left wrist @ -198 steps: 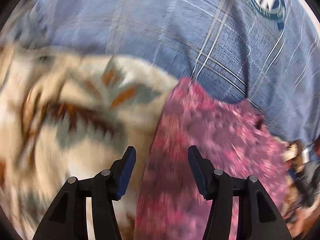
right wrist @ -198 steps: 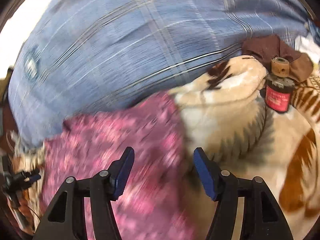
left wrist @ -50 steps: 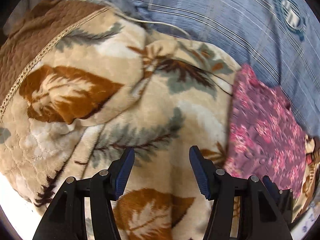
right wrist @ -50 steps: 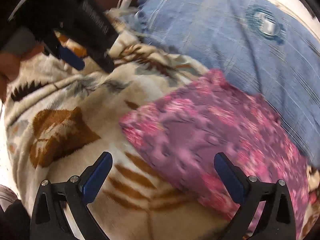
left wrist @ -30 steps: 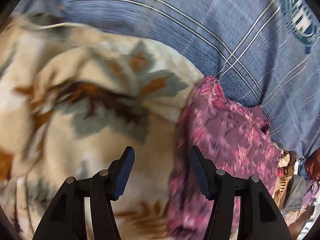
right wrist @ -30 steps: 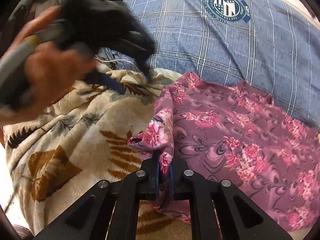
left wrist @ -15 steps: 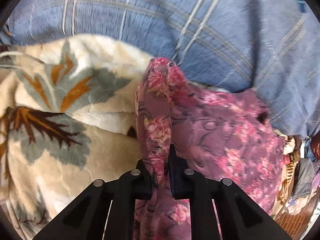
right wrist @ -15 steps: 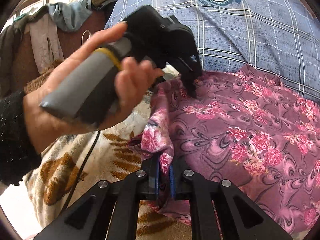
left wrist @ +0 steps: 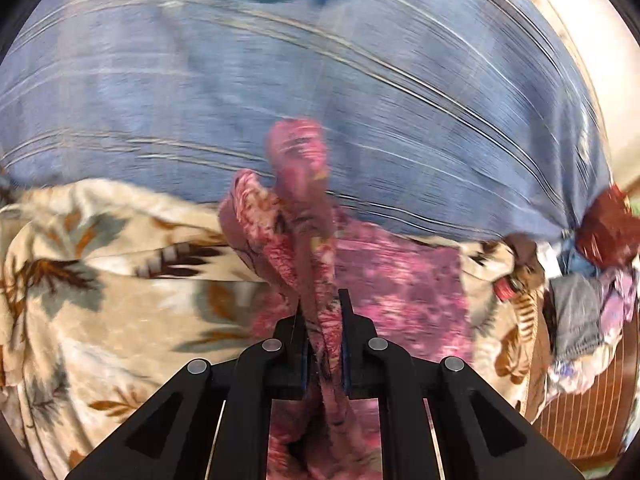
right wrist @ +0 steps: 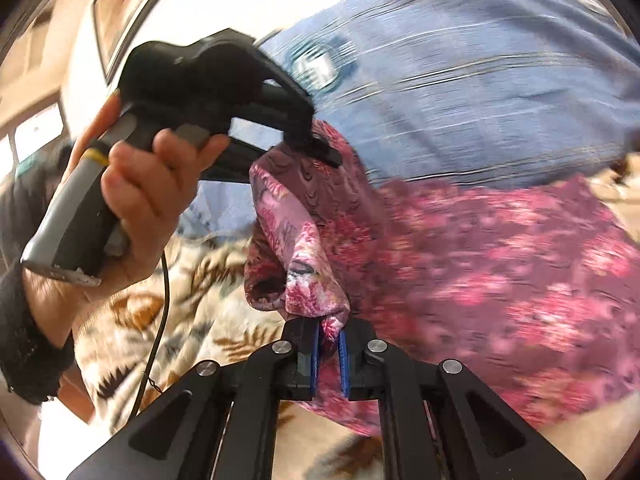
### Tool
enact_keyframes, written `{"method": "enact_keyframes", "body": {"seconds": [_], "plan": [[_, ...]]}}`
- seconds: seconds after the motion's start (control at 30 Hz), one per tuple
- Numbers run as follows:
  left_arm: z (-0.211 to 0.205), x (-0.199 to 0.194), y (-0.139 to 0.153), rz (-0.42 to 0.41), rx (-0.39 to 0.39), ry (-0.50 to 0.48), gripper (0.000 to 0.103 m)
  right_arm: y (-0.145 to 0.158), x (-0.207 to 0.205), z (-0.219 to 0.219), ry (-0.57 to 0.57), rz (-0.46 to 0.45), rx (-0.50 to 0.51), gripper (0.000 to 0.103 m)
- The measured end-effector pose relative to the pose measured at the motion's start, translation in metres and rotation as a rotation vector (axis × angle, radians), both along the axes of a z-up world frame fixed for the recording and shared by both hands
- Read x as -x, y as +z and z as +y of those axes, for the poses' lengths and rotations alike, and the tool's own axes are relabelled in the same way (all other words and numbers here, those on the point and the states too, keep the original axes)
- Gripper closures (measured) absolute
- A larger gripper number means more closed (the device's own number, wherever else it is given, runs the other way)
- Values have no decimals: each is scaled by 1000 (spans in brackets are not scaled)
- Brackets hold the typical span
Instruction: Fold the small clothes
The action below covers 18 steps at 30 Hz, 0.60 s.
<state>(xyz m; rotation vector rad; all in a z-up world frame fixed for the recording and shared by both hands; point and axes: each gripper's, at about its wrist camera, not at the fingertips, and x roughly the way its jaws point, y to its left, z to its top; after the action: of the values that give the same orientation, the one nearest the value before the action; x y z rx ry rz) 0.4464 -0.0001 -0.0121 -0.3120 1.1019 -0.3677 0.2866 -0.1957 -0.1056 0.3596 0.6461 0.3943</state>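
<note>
Currently both grippers have hold of the same pink floral garment [right wrist: 500, 264], a thin purple-and-magenta cloth printed with flowers. Seen from the left wrist camera, the left gripper [left wrist: 323, 336] has its jaws nearly together, clamped on a bunched ridge of the cloth that rises between the blue pads [left wrist: 345, 364] and stands up in a crumpled fold toward the far side. Seen from the right wrist camera, the right gripper [right wrist: 328, 354] is likewise pinched nearly closed on a gathered corner of the fabric, which bulges just above its blue pads [right wrist: 315, 354]. In that same view the left gripper appears at upper left, its black body gripped by a person's hand [right wrist: 136, 200] in a dark sleeve [right wrist: 24, 344], its tip biting the far corner of the garment. Between the two pinched corners the cloth's left edge hangs in a loose fold, lifted off the bedding, while the rest spreads to the right across a beige leaf-patterned blanket [left wrist: 100, 292]. Beyond the garment lies a large blue plaid pillow [left wrist: 360, 92] with a round emblem [right wrist: 316, 66]. At the far right of the left wrist view sits a blurred heap of other clothes [left wrist: 592, 300].
</note>
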Motion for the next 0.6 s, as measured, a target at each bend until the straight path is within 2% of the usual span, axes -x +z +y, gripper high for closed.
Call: {"method": "enact_keyframes", "body": {"seconds": [0.13,0.27,0.37,0.47,0.6], "plan": [[-61,-8,-2,21,-48,-65,93,-12,10,-59,-112,37,-105,96],[-130,-26,-37,84,-146,-121,92,-45,13,-102,-193,105,-192,96],[-163,-36,-63,132,-224,-143,91,-67,15,-115,-221,142,-264,96],[-191,-49,-88,170,-327,-153,90,-76,13,-120,-220,170,-318,95],[-203,-59,-101,209,-381,-157,82,-80,15,-129,-240,190,-370,89]]}}
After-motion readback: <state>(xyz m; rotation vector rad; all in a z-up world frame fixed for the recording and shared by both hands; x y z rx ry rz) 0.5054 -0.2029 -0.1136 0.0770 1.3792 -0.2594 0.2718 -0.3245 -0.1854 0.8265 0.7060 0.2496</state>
